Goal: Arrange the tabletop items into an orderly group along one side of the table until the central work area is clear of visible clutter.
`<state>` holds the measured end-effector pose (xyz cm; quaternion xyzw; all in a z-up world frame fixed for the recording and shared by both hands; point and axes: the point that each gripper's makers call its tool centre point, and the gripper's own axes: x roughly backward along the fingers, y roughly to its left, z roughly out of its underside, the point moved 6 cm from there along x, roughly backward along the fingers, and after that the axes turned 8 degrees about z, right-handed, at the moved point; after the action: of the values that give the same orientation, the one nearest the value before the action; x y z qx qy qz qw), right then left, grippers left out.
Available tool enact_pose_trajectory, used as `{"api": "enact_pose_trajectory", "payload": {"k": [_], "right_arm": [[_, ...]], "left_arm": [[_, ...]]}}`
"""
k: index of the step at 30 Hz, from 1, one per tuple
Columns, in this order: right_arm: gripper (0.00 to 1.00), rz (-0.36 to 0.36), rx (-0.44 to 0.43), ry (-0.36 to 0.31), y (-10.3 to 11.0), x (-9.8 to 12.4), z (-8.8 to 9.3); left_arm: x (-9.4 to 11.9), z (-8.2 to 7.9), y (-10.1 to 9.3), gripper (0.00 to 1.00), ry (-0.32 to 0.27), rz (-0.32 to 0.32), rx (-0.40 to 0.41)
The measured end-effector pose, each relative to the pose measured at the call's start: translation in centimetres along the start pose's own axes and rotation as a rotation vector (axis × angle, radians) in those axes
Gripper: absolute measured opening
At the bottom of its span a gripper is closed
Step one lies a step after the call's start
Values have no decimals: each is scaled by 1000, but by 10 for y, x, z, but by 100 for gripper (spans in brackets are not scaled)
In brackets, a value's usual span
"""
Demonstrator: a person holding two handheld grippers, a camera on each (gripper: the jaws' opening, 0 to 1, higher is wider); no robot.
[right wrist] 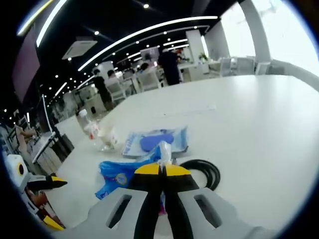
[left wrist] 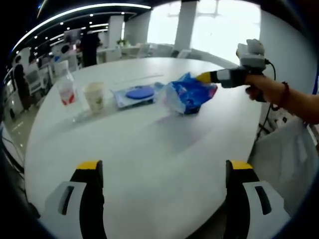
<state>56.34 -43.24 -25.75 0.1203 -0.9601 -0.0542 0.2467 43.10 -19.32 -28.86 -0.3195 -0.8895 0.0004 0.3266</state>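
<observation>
The counter [left wrist: 149, 144] is mostly bare; your right tongs [right wrist: 160, 170] are clamped on the blue bag [left wrist: 189, 94] mid-counter, left tongs [left wrist: 164, 167] wide open. Drag carelessly and it probably knocks the cup [left wrist: 94, 96] or bottle [left wrist: 66, 89].

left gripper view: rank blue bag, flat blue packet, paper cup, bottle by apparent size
1. blue bag, nearest the camera, so likely flattered
2. flat blue packet, close to the bag in spread
3. bottle and paper cup: too alike to rank
</observation>
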Motion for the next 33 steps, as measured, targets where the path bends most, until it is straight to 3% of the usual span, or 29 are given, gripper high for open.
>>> {"api": "enact_pose_trajectory", "payload": {"k": [12, 22, 33], "right_arm": [[1, 19, -25, -15, -20, 3, -22], [1, 50, -35, -47, -49, -3, -42], [1, 84, -23, -66, -78, -17, -56]], "left_arm": [[0, 3, 2, 99, 5, -3, 17], [3, 3, 7, 99, -4, -24, 45], [-1, 8, 8, 99, 41, -36, 40]]}}
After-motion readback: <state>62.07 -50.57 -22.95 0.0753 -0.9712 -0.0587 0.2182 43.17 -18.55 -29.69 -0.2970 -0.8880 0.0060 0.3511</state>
